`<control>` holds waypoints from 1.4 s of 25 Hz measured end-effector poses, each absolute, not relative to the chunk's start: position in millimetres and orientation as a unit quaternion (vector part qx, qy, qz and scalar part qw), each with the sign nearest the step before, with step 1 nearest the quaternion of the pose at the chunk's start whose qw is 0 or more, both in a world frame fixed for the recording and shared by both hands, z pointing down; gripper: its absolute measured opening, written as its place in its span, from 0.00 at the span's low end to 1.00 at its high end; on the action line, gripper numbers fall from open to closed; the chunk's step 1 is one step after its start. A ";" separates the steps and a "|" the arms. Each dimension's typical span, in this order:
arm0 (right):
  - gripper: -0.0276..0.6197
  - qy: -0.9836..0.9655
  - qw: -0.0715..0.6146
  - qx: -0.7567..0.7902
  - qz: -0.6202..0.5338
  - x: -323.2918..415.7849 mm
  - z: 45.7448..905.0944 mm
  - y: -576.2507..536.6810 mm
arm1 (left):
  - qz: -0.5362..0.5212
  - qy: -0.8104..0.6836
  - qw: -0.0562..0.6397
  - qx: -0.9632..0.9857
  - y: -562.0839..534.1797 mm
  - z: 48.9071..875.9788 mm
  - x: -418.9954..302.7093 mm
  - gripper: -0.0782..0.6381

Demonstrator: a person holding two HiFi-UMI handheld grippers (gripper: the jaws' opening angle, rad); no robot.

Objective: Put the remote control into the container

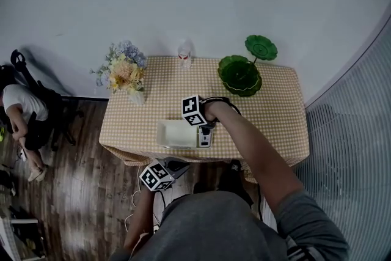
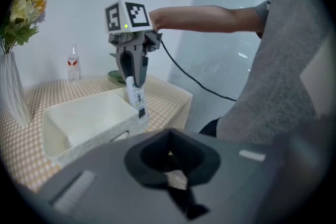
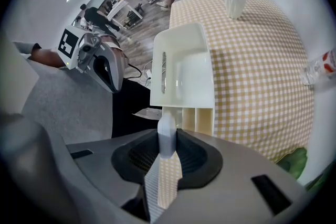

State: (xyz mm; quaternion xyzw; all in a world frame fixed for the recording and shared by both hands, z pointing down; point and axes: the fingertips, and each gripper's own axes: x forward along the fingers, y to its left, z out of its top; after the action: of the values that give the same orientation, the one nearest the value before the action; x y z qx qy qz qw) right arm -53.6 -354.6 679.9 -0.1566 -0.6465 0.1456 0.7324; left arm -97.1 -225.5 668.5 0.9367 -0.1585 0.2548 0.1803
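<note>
A cream rectangular container (image 1: 174,133) sits near the front edge of the checkered table (image 1: 275,113). My right gripper (image 1: 204,126) is shut on a white remote control (image 1: 206,138), holding it upright at the container's right end. The left gripper view shows the remote control (image 2: 136,98) hanging from the right gripper (image 2: 133,77) beside the container (image 2: 86,119). Along the right gripper's (image 3: 167,150) own jaws, the remote control (image 3: 167,135) stands over narrow slots at the end of the container (image 3: 185,73). My left gripper (image 1: 173,167) hangs shut and empty below the table's front edge, jaws (image 2: 174,176) pressed together.
A vase of flowers (image 1: 126,74) stands at the table's back left, a small water bottle (image 1: 184,55) at the back middle, green leaf-shaped dishes (image 1: 240,75) at the back right. A person (image 1: 22,112) sits on the floor side at the far left. A cable trails from the right gripper.
</note>
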 end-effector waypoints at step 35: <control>0.21 -0.651 0.729 -0.151 0.148 -54.1 713.2 -352.0 | 0.267 -0.113 0.209 0.934 -218.1 683.3 -87.0 0.11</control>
State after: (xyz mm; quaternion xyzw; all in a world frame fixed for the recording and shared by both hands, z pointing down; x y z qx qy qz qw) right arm -54.1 -352.0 713.2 -0.1505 -0.6507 0.1481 0.7294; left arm -87.0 -218.1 683.3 0.9341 -0.1129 0.2667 0.2089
